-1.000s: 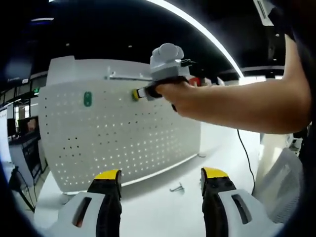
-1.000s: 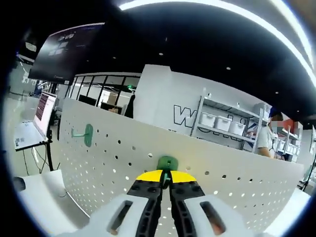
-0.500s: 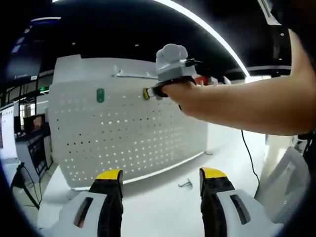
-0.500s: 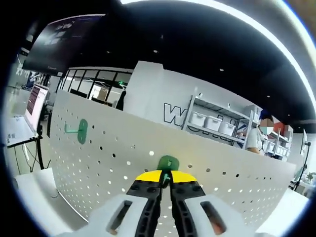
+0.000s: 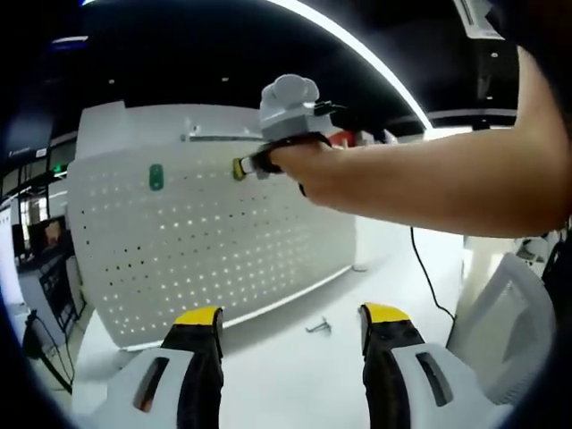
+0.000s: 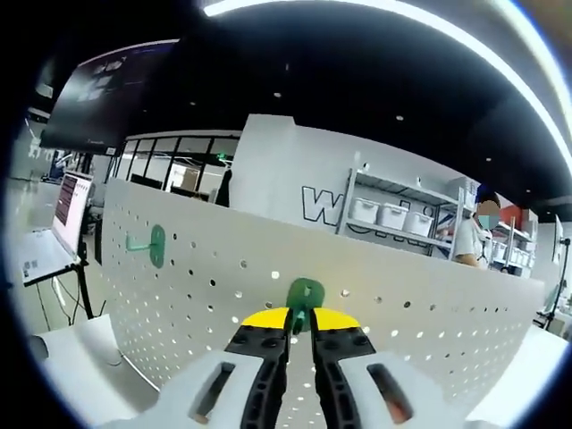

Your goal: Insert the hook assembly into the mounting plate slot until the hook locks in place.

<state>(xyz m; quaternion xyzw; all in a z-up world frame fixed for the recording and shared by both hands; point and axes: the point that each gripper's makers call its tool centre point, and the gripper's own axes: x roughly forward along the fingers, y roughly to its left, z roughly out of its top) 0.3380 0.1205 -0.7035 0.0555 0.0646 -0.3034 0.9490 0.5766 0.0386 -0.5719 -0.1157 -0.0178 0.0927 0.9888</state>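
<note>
Now my right gripper [image 6: 301,319] has its jaws clamped on the green hook [image 6: 305,293], whose round plate sits against the white pegboard [image 6: 197,295] near the top edge; in the left gripper view I see that same gripper [image 5: 241,167] pressed to the board, held by my hand [image 5: 313,170]. Compared with 0.5 s ago the hook sits at much the same spot between the yellow tips, and the whole right view has shifted only slightly. My left gripper [image 5: 290,322] hangs with its jaws released and nothing between them, low over the white table [image 5: 295,375]. 1 other green hook [image 5: 156,176] is already mounted further left on the board. 1 small metal hook [image 5: 317,326] lies on the table near the board's foot.
</note>
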